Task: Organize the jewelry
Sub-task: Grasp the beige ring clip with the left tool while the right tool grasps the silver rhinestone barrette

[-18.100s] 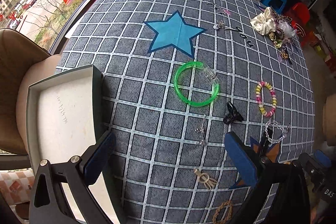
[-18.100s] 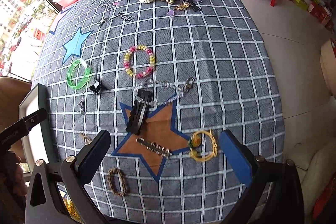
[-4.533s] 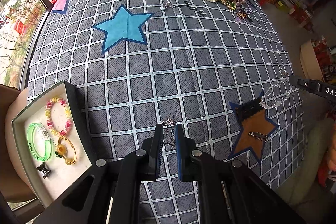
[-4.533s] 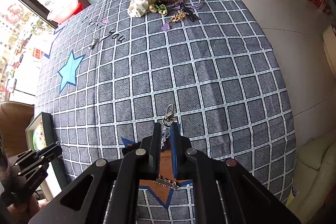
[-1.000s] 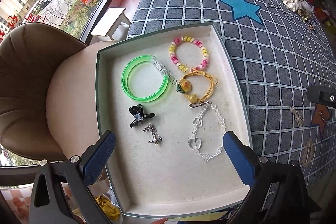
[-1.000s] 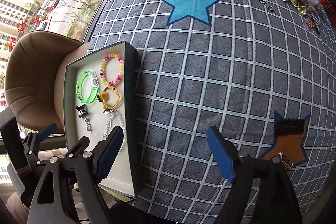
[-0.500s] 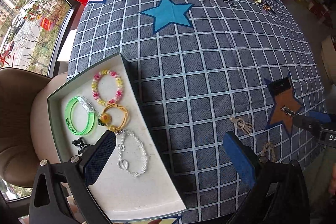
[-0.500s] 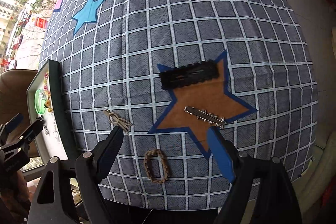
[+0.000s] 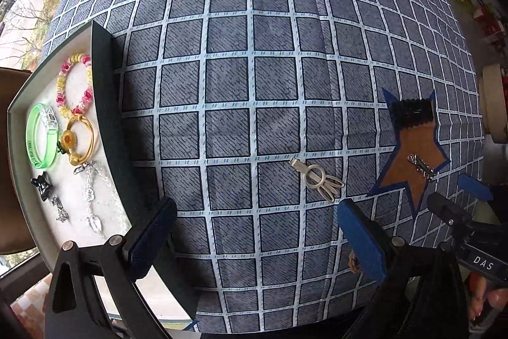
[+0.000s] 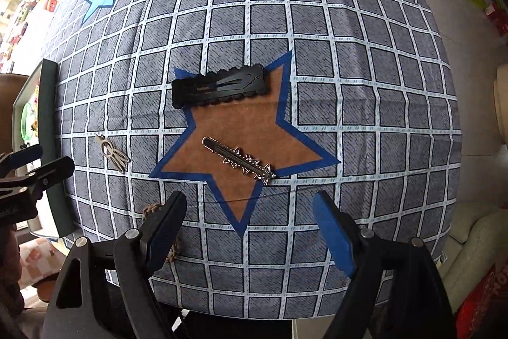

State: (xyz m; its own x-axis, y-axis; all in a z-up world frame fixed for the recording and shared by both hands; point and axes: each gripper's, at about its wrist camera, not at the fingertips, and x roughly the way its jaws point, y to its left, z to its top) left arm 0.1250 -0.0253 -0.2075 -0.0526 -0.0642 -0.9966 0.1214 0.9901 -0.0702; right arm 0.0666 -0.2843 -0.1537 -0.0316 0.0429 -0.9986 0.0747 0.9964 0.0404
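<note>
Both tongs released, empty, pointing down over checked grey worktop [image 9: 279, 91]. Left tongs [image 9: 254, 231] near pale metal ringed hairpin [image 9: 317, 177]; right tongs [image 10: 250, 224] near silver star-studded hair clip [image 10: 238, 161] on brown star patch, probably next picks. Black scalloped snap clip [image 10: 219, 86] just beyond. Braided brown ring [image 10: 173, 247] half hidden behind left finger of right tongs. White-lined open box [image 9: 101, 78] at worktop edge already holding bracelets. No obstruction over either clip.

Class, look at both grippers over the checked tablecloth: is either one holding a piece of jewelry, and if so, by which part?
Nothing is held. The left gripper and the right gripper both stand open with only tablecloth between their pads.
</note>
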